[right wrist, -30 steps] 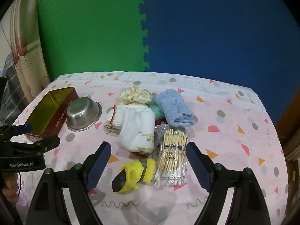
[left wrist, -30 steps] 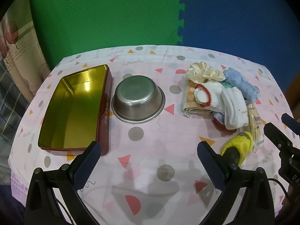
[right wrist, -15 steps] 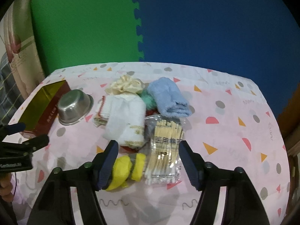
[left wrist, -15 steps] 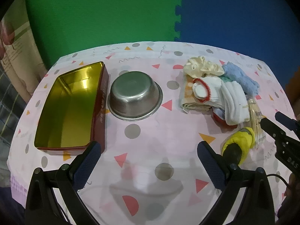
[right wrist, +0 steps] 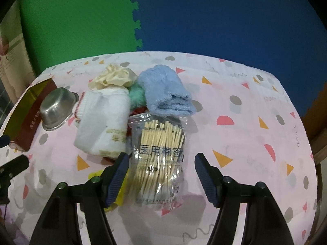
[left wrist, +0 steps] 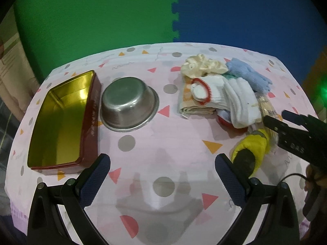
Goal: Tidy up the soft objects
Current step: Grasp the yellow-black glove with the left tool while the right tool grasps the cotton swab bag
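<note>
**Now: right gripper straddling the swab bag, left gripper idle**

Leftmost on the counter (left wrist: 184, 143) lies the gold-lined tin (left wrist: 59, 122), open and bare inside, touching the steel bowl (left wrist: 128, 104) just beside it. Well apart to the right sits the heap of soft things: cream scrunchie (left wrist: 202, 66), folded orange cloth (left wrist: 196, 108), red-trimmed white socks (left wrist: 235, 100), blue towel (left wrist: 248, 75), with a yellow-and-black glove (left wrist: 249, 153) nearest the viewer. The left gripper (left wrist: 162, 163) hangs over bare counter, jaws apart, nothing between them.

In the right wrist view the heap reads scrunchie (right wrist: 114, 77), white socks (right wrist: 102, 128), green fluffy item (right wrist: 136, 96), blue towel (right wrist: 165, 94). The bag of cotton swabs (right wrist: 159, 159) lies in front, between the jaws of the right gripper (right wrist: 161, 161). Those jaws are apart; the left pad looks close to or against the bag's edge, the right pad stands clear.

Risks, as judged:
- The slick plastic could slide out as the jaws close, since the bag sits off-centre.
- The left pad may also pinch the yellow glove (right wrist: 98, 175) beneath it.
- A squeeze might crush the swabs.
- Whether the bag counts as soft is unclear, so its destination is uncertain.

Compared with a second ago, the right gripper has come down and forward, from framing both glove and bag to the bag alone, its jaws having just been closing partway. The left view has barely shifted.
</note>
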A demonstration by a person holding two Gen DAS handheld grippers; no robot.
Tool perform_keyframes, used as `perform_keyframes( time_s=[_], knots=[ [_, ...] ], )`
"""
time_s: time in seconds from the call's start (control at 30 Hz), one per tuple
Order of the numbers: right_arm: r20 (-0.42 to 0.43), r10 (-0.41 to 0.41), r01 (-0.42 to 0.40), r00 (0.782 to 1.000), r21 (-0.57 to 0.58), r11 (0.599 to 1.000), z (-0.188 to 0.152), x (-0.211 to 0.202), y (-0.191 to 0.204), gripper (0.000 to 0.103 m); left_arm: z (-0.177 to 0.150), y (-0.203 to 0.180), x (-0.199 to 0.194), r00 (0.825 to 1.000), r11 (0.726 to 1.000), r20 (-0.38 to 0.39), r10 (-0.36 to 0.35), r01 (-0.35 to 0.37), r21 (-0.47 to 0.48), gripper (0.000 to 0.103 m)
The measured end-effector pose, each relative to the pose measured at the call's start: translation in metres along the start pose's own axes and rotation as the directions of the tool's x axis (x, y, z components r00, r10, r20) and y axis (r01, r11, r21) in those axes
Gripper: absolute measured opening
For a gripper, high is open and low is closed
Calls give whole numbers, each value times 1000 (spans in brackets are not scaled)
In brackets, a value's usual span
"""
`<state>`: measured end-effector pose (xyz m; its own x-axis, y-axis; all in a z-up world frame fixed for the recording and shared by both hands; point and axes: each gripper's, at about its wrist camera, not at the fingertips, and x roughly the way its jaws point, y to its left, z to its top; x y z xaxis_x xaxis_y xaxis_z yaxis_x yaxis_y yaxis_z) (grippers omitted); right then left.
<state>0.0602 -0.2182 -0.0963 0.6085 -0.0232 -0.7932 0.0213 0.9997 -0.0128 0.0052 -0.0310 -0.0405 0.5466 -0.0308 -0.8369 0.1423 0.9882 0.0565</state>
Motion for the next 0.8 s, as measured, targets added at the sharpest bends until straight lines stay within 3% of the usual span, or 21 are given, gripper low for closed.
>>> perform_keyframes(
  time_s=[0.27, 0.37, 0.43, 0.8],
  knots=[
    [-34, 1, -2, 999, -11, 1000, -1, 19, -4, 68, -3, -19, 5, 999, 998, 6, -35, 34, 61, 102],
    [-44, 24, -25, 999, -13, 1000, -3, 20, -7, 58, -4, -25, 8, 999, 996, 5, -54, 53, 78, 102],
    [-56, 45, -46, 997, -14, 999, -5, 22, -8, 43, -3, -30, 10, 997, 993, 3, -72, 71, 95, 102],
    [-39, 92, -92, 995, 19, 996, -16, 6, -22, 31, -4, -68, 23, 979, 957, -30, -201, 203, 208, 102]
  ],
)
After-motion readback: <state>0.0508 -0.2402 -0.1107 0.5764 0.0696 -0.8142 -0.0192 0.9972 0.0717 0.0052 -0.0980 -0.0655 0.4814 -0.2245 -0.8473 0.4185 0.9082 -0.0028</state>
